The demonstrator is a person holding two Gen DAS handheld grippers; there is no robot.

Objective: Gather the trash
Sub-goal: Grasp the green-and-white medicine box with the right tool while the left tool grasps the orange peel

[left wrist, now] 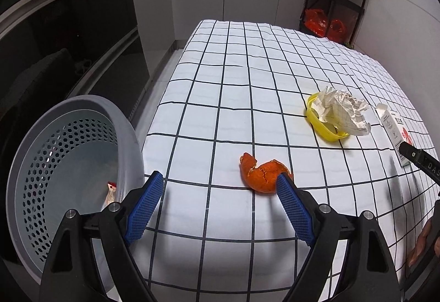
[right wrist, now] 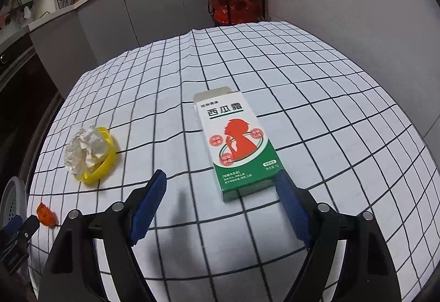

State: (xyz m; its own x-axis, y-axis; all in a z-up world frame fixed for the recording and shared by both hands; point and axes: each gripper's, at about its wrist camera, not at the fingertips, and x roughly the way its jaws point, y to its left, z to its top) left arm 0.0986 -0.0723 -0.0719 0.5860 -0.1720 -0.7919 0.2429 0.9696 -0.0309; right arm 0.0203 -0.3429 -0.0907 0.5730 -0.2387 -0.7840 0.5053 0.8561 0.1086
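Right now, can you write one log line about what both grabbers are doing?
left gripper: open, by orange peel | right gripper: open, by medicine box | paper ball in yellow ring | bin: one scrap

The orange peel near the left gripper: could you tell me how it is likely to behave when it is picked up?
The orange peel is thin and curled, so it probably weighs little and bends when squeezed. Its torn, cracked edge suggests that a firm pinch may break it. It lies low on the checked tablecloth, so the open left gripper might push it along rather than catch it.
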